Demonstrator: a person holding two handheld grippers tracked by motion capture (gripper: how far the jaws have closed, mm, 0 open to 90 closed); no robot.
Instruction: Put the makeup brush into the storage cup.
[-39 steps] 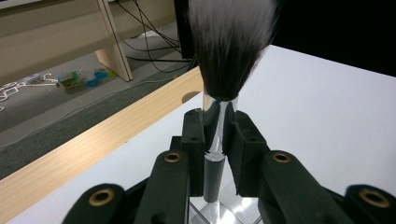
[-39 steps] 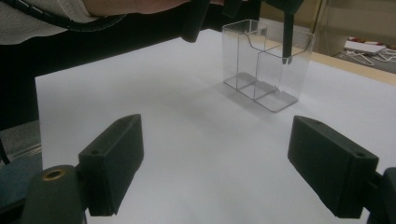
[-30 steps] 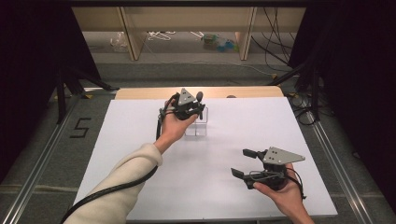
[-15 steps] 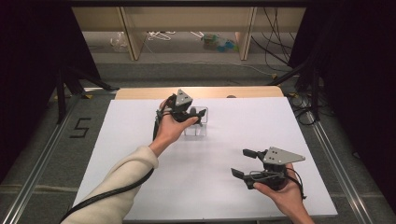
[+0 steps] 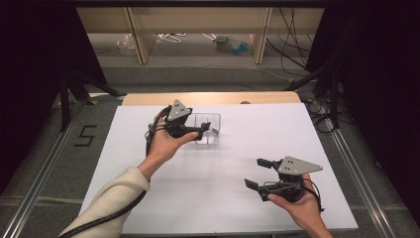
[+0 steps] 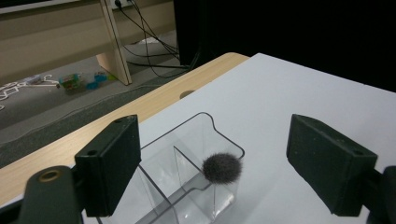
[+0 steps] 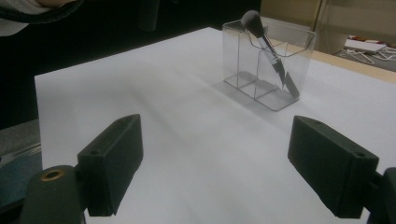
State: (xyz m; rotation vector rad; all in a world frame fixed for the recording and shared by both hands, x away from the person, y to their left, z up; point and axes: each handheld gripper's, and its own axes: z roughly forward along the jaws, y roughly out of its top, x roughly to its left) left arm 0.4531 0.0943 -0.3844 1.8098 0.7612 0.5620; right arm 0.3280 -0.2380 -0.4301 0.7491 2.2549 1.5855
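A clear box (image 5: pixel 210 119) with inner dividers stands at the far middle of the white table top (image 5: pixel 223 163). A brush with a grey fluffy head (image 6: pixel 222 167) leans in one compartment, handle down, head at the rim. My left gripper (image 5: pixel 202 131) hovers just left of the box and points at it. Its jaws have just been opening and now stand wide, with nothing between the pads (image 6: pixel 112 163). In the right gripper view the box (image 7: pixel 280 51) and the brush (image 7: pixel 252 19) lie farther off. My right gripper (image 5: pixel 254 172) is held open at the near right, empty.
A strip of wooden table edge (image 5: pixel 213 97) runs behind the white top. Beyond it are the floor, cables and shelf legs (image 5: pixel 141 44). A taped "5" (image 5: pixel 85 135) marks the floor at the left. Dark curtains close both sides.
My left gripper has drawn back to the left, from over the clear box to beside it. The right hand has not moved.
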